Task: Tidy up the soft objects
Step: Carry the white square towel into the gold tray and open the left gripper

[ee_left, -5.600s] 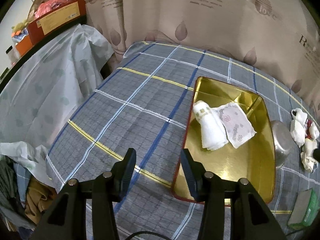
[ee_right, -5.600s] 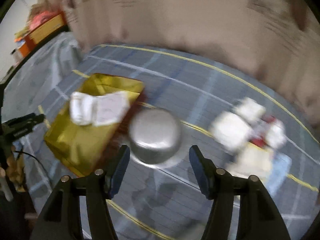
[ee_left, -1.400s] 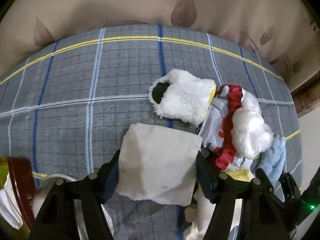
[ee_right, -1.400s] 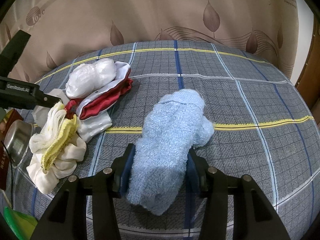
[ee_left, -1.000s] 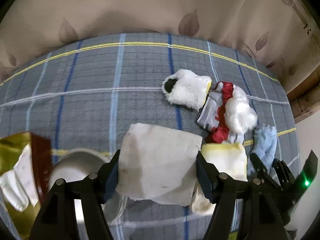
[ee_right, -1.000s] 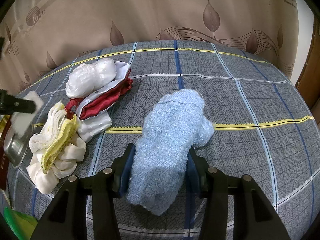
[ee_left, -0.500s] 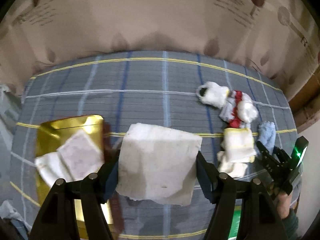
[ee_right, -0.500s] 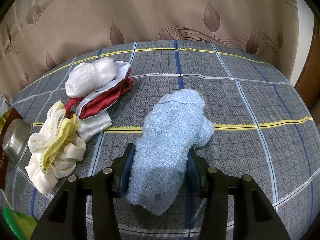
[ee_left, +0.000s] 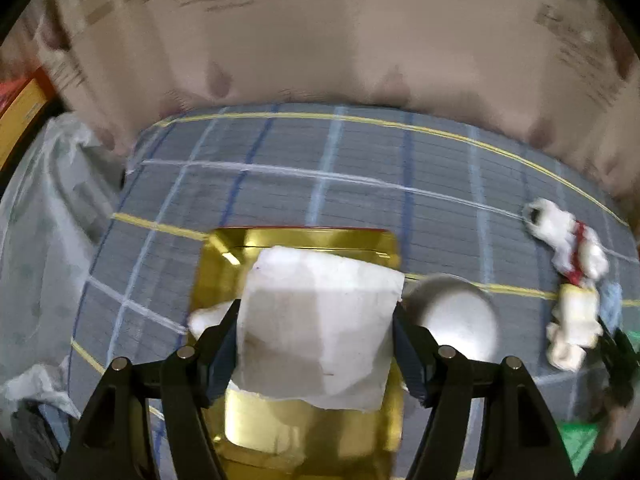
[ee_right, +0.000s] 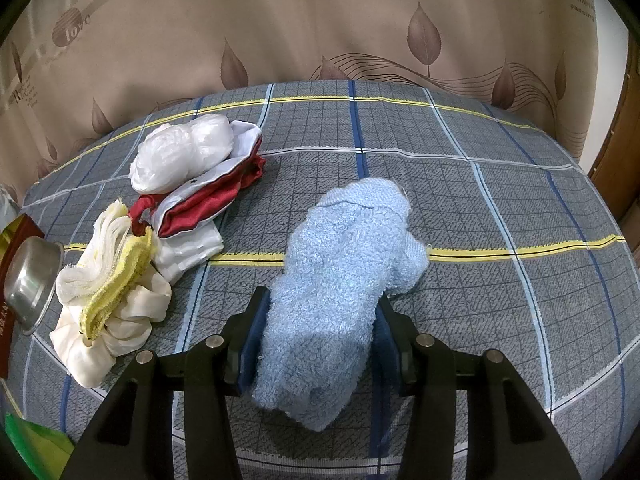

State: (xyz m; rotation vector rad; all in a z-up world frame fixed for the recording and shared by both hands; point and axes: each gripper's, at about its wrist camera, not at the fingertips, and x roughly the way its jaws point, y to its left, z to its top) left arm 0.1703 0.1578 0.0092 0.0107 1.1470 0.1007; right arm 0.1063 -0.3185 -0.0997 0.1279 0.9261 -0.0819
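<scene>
left gripper [ee_left: 316,344] w/ white cloth [ee_left: 320,320] swung away from the soft pile, now hanging over the gold tray [ee_left: 304,240]; 0.5 s ago tray sat off to its left. steel bowl [ee_left: 456,320] now just right of the cloth; pile [ee_left: 568,280] far right.

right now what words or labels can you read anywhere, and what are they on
"love" on the curtain, upper left, right wrist view.
A big "R", then "feel..." and "passing through", on the same curtain; the small lines beside them are only partly legible.
Print at the curtain's far edges: too small.
Left wrist view: curtain print blurred, unreadable.
</scene>
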